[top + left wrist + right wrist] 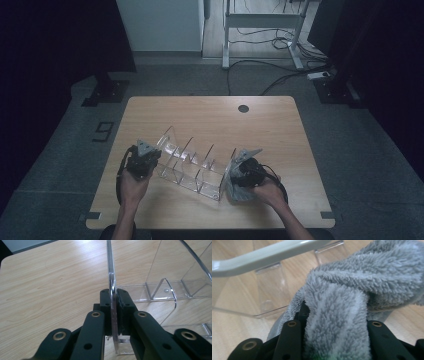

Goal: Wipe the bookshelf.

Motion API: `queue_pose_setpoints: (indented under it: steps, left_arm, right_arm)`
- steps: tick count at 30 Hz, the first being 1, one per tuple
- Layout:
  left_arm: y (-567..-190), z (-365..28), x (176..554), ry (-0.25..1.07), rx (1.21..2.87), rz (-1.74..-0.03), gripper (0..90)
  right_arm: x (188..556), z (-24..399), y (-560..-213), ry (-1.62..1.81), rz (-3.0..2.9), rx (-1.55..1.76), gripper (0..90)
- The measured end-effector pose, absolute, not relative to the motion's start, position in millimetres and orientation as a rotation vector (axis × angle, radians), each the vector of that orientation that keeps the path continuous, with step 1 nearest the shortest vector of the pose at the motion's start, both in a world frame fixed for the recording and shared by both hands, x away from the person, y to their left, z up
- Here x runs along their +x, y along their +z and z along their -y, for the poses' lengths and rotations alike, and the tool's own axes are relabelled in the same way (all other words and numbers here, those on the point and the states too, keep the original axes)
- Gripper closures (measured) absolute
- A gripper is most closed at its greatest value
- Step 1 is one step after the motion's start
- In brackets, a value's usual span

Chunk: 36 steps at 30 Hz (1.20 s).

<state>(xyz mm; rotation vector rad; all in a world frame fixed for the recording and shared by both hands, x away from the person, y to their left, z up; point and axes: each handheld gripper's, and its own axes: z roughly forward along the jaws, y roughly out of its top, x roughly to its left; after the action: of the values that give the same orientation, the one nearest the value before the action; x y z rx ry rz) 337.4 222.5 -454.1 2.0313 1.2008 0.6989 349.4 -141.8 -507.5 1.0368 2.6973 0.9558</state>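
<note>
At the table's near edge, the left gripper [114, 312] clamps the stiff, slippery clear rack [192, 162] by its 9 o'clock end panel; the right gripper [334, 340] pinches a soft grey cloth [352, 302] at the rack's 3 o'clock end.

The tabletop [210, 117] is pale wood with rounded corners and a small round dark hole [243, 108] near its far edge. It stands on a grey carpeted floor [360, 150]. A dark marking shaped like the figure nine [102, 131] lies on the carpet to the left. Beyond the far edge, a white cabinet [162, 25] stands against the back, and beside it the pale metal frame of a stand [262, 22] rests on a lighter floor. Black cables [272, 42] trail across that floor toward a white power strip [320, 76]. Dark curtains [55, 40] close in both sides, each above a black base plate [106, 92]. The light is dim.
</note>
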Motion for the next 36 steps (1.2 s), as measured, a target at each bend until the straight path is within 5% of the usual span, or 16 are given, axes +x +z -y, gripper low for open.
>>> queue_pose_setpoints:
  steps: [36]
  left_arm:
    - [-454.0,-221.8,336.6,0.7,2.025,-1.225,83.9]
  right_arm:
    - [286.5,117.3,-503.9,1.007,-2.872,0.847,62.8]
